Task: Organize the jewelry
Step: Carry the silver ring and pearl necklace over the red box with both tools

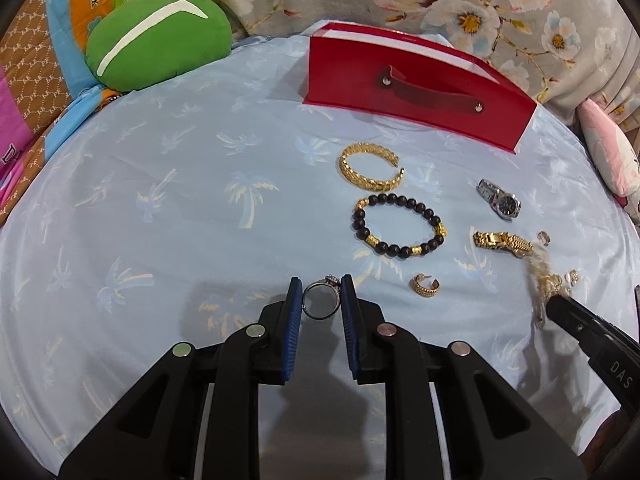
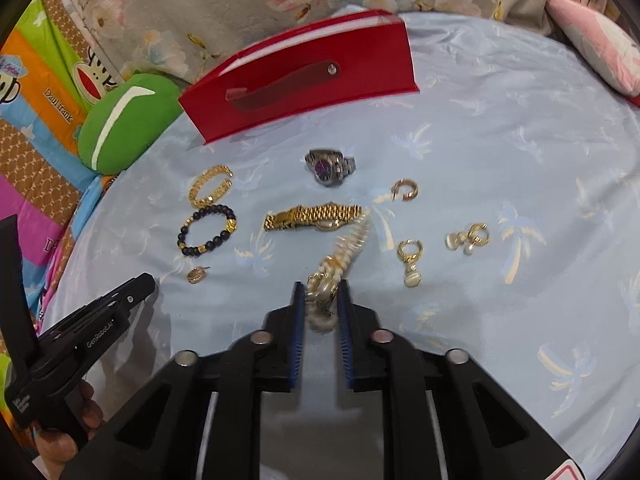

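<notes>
Left tongs [image 1: 321, 294] around ring [image 1: 321, 300]

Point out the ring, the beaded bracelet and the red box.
ring [image 1: 321, 300], left wrist view, on its band.
beaded bracelet [image 1: 400, 249], left wrist view, on the near beads.
red box [image 2: 304, 80], right wrist view, on its front wall.

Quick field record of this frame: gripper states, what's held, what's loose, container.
left gripper: shut on silver ring
right gripper: shut on pearl-and-gold bracelet
loose on sheet: gold bangle, black bead bracelet, silver watch, gold watch, gold earrings
container: red box, beyond the jewelry
surface: blue palm-print sheet
</notes>
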`<state>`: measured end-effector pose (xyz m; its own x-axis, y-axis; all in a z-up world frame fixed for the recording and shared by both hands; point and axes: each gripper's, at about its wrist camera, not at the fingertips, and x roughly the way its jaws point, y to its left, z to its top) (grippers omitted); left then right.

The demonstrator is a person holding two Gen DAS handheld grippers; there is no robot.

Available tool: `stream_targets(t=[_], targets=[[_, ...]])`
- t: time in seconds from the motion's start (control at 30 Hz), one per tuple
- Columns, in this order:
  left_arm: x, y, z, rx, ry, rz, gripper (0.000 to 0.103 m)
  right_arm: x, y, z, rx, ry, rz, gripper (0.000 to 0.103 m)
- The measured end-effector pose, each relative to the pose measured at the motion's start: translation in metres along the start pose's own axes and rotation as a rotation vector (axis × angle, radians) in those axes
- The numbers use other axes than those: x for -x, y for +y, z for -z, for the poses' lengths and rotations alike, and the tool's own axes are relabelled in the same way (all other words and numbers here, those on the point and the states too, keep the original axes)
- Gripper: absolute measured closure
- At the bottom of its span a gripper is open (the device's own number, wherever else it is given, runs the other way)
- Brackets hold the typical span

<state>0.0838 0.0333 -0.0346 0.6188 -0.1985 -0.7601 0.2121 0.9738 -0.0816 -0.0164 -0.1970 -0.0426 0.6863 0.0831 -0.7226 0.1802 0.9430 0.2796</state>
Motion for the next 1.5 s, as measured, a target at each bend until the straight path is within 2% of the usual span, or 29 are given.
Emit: stream_targets(t=[0.17,0.37,0.53,0.83,0.97,1.17,1.23,1.37,1.5], targets=[[0.013,0.012,-0.001,0.017,-0.013,0.003,0.084,0.016,0.004,-0.002,0.022,-0.033,-0.005,0.099],[0.017,0.02,0.007,0.032,0.007,0.015,0.084,0.024,0.008,0.002,0.042,-0.037,-0.021,0.1],[0.028,0.023,0.006,0.037,-0.004,0.03,0.084,0.042,0.012,-0.004,0.047,-0.084,-0.045,0.1],[0.057,0.006,-0.029,-0.021,-0.104,0.04,0.084,0.072,0.017,-0.041,0.066,-0.18,-0.094,0.1],[0.068,-0.006,-0.062,-0.062,-0.17,0.045,0.084,0.08,0.02,-0.075,0.089,-0.238,-0.105,0.1],[0.072,-0.026,-0.134,-0.114,-0.268,0.024,0.084,0.083,0.018,-0.15,0.121,-0.357,-0.084,0.1],[0.07,-0.03,-0.157,-0.125,-0.287,0.031,0.084,0.076,0.015,-0.177,0.124,-0.374,-0.085,0.1],[0.058,-0.046,-0.21,-0.155,-0.344,-0.004,0.084,0.05,0.012,-0.233,0.13,-0.391,-0.08,0.1],[0.032,-0.06,-0.257,-0.17,-0.376,-0.036,0.084,0.015,0.008,-0.278,0.112,-0.383,-0.09,0.1]])
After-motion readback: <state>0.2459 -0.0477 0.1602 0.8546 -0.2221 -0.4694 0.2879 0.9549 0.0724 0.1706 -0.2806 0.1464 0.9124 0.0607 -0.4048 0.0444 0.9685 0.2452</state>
